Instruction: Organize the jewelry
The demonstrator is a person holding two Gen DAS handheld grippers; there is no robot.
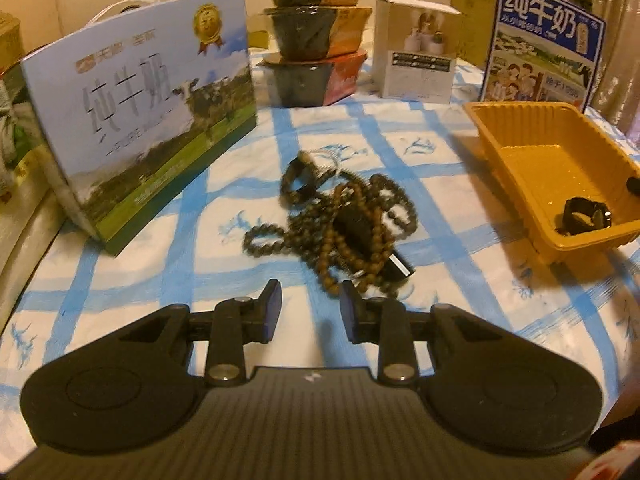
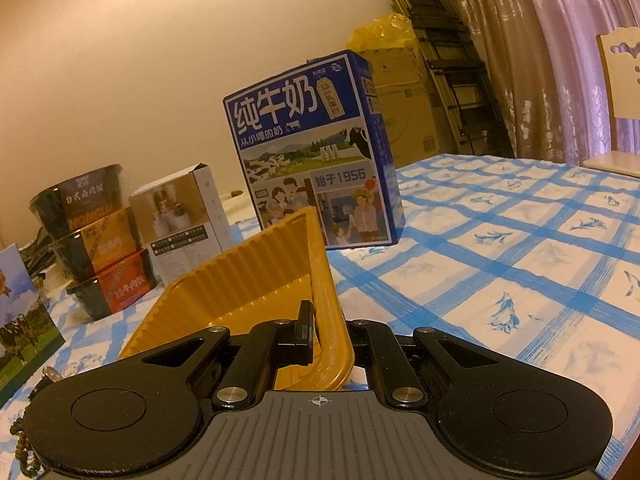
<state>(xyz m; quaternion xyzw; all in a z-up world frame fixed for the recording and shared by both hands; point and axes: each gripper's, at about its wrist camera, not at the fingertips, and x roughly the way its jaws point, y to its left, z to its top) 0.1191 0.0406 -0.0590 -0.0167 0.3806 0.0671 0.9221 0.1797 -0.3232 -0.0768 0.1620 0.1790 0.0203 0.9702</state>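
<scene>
Jewelry (image 1: 340, 216) lay in a tangled heap near the middle of the counter (image 1: 420, 152), on a blue-and-white checked cloth: strands of brown wooden beads wound around a dark oblong piece, with a small dark bracelet (image 1: 298, 178) at the far side of the pile. The left gripper (image 1: 310, 308) hung just short of the heap, angled down at it, its jaws partly apart with nothing between them, probably lined up to pick a strand.

To the right stood a yellow plastic tray (image 1: 516, 136), tilted toward the pile. One black band-like piece (image 1: 586, 216) already rested in its low corner. The right gripper (image 2: 326, 328) was clamped fully on the tray's near rim, one finger (image 2: 304, 326) inside the wall and the other outside, apparently propping the tray up so that dropped pieces would slide to one end.

Cartons lined the counter's far edge. A pale milk box (image 1: 140, 120) at the far left read "纯牛奶" under a gold medal seal. A blue milk box (image 2: 312, 152) behind the tray read "纯牛奶", "从小喝的奶" and "始于1956". Between them sat stacked instant-food bowls (image 2: 96, 240), the word "HONGLU" legible on one, and a small white product box (image 2: 180, 220).
</scene>
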